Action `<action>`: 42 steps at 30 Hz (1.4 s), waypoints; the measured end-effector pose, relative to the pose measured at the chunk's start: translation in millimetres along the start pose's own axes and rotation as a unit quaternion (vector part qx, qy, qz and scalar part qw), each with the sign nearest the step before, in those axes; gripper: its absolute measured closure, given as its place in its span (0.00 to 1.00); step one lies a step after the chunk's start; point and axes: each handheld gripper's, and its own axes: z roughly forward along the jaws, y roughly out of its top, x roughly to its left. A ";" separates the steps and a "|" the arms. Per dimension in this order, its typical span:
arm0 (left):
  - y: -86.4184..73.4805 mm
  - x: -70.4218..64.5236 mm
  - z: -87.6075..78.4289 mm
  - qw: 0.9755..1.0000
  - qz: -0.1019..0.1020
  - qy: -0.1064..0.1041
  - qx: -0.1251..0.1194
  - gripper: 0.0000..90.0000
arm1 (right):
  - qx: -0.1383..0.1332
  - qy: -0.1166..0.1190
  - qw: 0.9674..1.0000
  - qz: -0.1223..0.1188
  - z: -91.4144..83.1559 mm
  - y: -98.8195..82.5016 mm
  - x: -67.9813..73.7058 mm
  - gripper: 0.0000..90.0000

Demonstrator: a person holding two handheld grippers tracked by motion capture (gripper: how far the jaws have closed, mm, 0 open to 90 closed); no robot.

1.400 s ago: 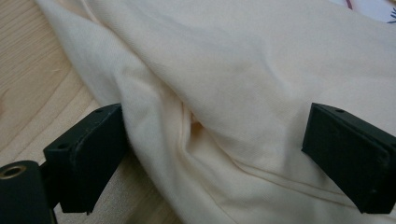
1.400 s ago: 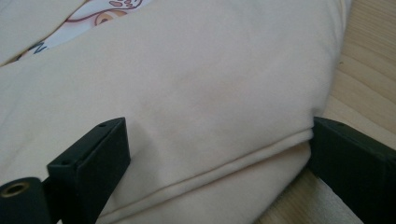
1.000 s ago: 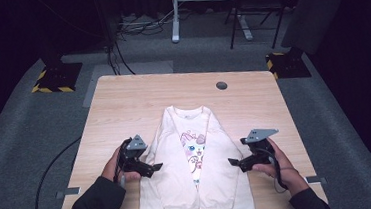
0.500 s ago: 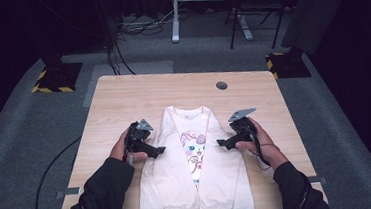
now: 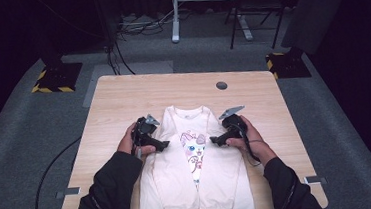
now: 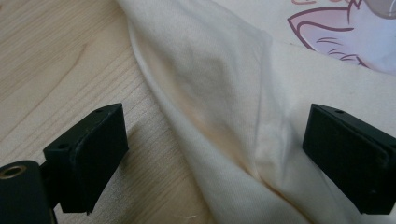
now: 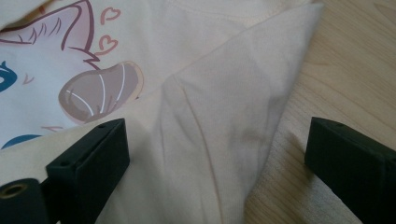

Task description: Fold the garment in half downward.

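A cream sweatshirt point(image 5: 192, 179) with a cartoon cat print point(image 5: 193, 146) lies flat on the wooden table point(image 5: 123, 104), sleeves folded in over the body. My left gripper point(image 5: 162, 145) sits at the garment's left edge, open, its jaws straddling the folded sleeve edge point(image 6: 219, 121). My right gripper point(image 5: 214, 141) is at the right edge, open too, with the folded sleeve cloth point(image 7: 219, 140) between its jaws. Neither pair of jaws has closed on the cloth.
A round dark grommet point(image 5: 221, 85) is set in the table near its far edge. Bare wood lies to either side of the sweatshirt. Beyond the table are grey carpet, cables and stand bases point(image 5: 53, 77).
Both grippers have moved forward along the sweatshirt's sides, from near the waist up to chest level, and closed in on its edges.
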 end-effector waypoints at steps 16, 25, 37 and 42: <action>-9.1 -15.4 -6.6 1.000 0.015 0.004 -0.005 0.08 | -0.014 -0.001 1.000 -0.003 -8.4 -13.8 12.5 0.09; -5.3 -9.9 -5.6 1.000 0.011 -0.018 0.003 0.08 | 0.004 0.015 1.000 -0.015 -8.1 -8.7 9.2 0.08; 19.0 7.7 2.7 0.999 -0.025 -0.028 -0.012 0.08 | 0.008 0.028 1.000 0.012 5.3 16.4 -5.1 0.08; 29.6 11.2 13.9 0.999 -0.031 -0.016 -0.004 0.09 | 0.012 0.018 0.999 0.028 14.1 27.7 -9.4 0.09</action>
